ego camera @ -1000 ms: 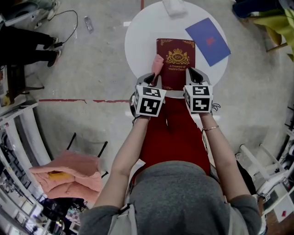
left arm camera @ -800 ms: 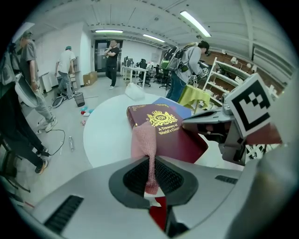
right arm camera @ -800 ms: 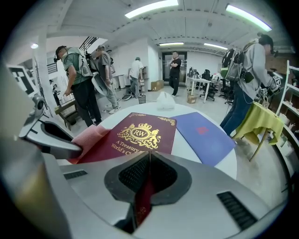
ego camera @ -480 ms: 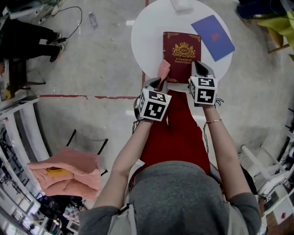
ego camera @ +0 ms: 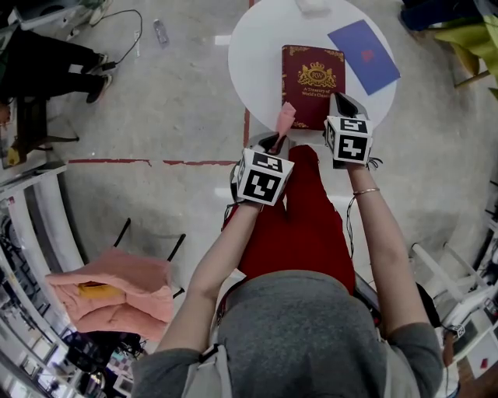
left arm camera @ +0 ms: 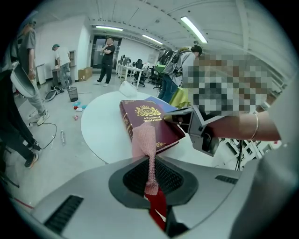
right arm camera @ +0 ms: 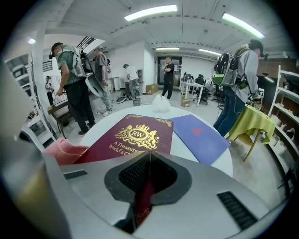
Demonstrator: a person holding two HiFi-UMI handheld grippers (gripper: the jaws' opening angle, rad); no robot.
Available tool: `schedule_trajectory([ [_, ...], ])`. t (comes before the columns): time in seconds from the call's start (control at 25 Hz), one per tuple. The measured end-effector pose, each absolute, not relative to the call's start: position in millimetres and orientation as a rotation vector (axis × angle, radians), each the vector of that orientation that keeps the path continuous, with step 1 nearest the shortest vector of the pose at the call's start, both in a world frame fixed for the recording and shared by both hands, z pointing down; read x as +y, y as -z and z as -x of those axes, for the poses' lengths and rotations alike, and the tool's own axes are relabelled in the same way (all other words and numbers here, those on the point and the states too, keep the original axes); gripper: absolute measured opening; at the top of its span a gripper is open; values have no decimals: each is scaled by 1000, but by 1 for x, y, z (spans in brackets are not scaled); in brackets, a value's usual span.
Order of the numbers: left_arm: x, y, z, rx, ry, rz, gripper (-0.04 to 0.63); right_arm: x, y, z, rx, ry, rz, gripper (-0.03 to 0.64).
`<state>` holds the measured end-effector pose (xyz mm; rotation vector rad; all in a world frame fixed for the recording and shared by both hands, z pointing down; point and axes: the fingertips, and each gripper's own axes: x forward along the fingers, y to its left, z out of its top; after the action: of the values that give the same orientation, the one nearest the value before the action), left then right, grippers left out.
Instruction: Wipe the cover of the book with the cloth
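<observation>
A round white table [ego camera: 261,54] was seen from above on a grey concrete floor [ego camera: 171,109]. A red line [ego camera: 148,162] was painted across the floor and a dark cable [ego camera: 124,35] trailed over it. The maroon book [ego camera: 313,78] lay close to the table's near rim with its gold crest and lettering uppermost. A blue folder [ego camera: 364,53] was just beside it on the right, and a white bundle [ego camera: 311,6] was at the far rim.

The left gripper [ego camera: 274,143] was held off the table's near edge, its jaws pressed together on the lower end of the pink cloth [ego camera: 285,118]. In the left gripper view the cloth [left arm camera: 142,137] stood up from the jaws, its free end against the book's [left arm camera: 149,119] near left corner. Whether the two touched could not be told.

The right gripper [ego camera: 343,103] was set at the book's near right corner. In the right gripper view its jaws were clamped on the near edge of the book [right arm camera: 140,133].

Strip lights [right arm camera: 149,12] were fixed to a white ceiling. People [right arm camera: 74,84] stood around the table, and desks [right arm camera: 196,86] were ranged at the back of the room. A yellow-green cover [right arm camera: 254,122] was draped at the right. In the head view, pink fabric [ego camera: 117,291] was heaped at the lower left.
</observation>
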<state>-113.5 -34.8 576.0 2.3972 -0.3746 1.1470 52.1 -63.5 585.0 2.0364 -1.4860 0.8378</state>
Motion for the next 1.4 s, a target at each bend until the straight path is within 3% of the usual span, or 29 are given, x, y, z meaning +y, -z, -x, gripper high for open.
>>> schedule_trajectory([
  [0.6, -49, -526, 92, -323, -1034, -2527, 32, -38, -554, -32, -1496, -868, -2141, 29],
  [1.4, -78, -445, 62, -403, -795, -2789, 32, -10, -446, -20, -1637, -766, -2328, 29],
])
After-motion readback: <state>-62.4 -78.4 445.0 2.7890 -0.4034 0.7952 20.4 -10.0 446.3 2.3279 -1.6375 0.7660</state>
